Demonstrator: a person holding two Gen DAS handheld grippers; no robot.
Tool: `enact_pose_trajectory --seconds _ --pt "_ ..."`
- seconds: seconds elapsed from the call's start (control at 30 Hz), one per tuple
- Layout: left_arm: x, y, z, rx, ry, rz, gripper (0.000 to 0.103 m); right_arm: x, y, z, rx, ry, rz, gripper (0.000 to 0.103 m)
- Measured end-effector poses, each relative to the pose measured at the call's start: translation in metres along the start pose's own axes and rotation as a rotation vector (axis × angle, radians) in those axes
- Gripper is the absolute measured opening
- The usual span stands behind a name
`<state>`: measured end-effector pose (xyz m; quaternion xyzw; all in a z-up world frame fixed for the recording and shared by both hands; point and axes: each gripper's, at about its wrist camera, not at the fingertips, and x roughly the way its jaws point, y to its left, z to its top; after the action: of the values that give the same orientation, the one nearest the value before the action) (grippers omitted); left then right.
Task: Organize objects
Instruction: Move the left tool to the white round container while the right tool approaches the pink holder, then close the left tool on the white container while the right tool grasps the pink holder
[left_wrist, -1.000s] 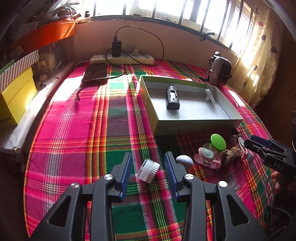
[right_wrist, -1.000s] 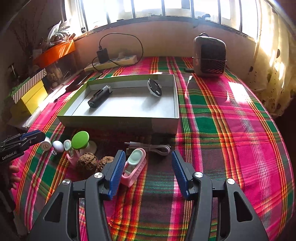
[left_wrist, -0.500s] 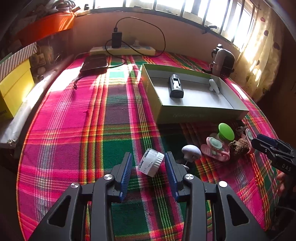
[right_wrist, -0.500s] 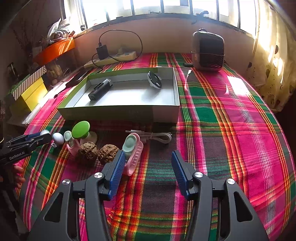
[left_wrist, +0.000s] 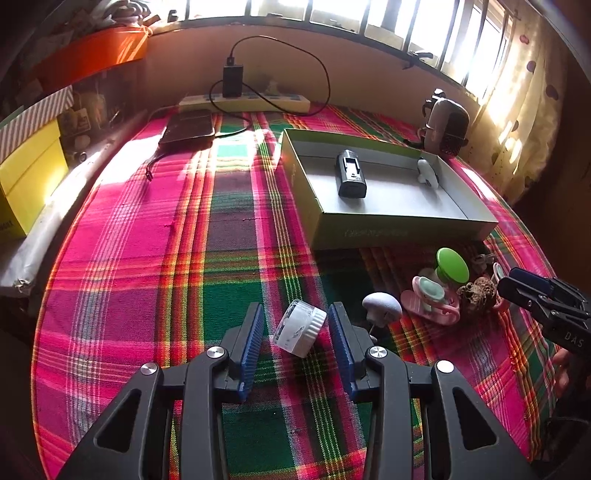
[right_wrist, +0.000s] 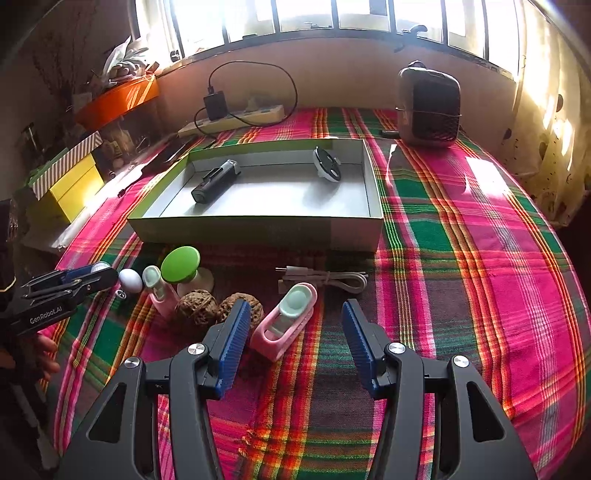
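Cloth: you see a plaid of magenta, green and dark brown, crossed by thin yellow and white stripes.
Tray: pale green outside, grey-white inside.
Device in tray: black, with a silvery end.
Gripper pads: ribbed blue on black frames.
Small jar: you face clear plastic with a white ribbed cap.
Mushroom shape: pale lilac-grey, possibly white; the shade hides it.
Round knob: bright green on a cream base.
Clips: pink with mint-green pads.
Walnuts: brown.
Shelf box: yellow, with a striped lid.
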<state>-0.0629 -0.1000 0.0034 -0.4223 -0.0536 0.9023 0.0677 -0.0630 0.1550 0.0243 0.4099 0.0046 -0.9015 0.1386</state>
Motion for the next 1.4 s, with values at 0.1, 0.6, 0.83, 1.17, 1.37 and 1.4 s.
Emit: enact_pose_trajectory --seconds 0.1,0.6,0.83,1.17,1.37,1.4 --pt "0.0 0.0 0.0 0.0 0.001 0.001 0.035 0.001 0.0 -0.001 0.005 0.01 0.007 0.053" --pt "0.0 0.001 0.001 -0.001 0.0 -0.001 0.035 0.006 -0.001 -0.008 -0.012 0.048 -0.058 0.053" --pt "0.0 0.0 0.0 0.001 0.001 0.0 0.035 0.011 -0.003 -0.008 -0.02 0.063 -0.069 0.053" --pt "0.001 0.0 0.002 -0.001 0.001 0.016 0.035 0.016 -0.001 -0.005 -0.048 0.06 -0.088 0.053" --pt "0.002 -0.003 0.002 0.007 0.002 0.033 0.034 0.015 0.0 -0.005 -0.061 0.061 -0.091 0.053" --pt "0.002 -0.003 0.002 0.008 0.003 0.036 0.033 0.015 0.001 -0.005 -0.064 0.061 -0.092 0.053"
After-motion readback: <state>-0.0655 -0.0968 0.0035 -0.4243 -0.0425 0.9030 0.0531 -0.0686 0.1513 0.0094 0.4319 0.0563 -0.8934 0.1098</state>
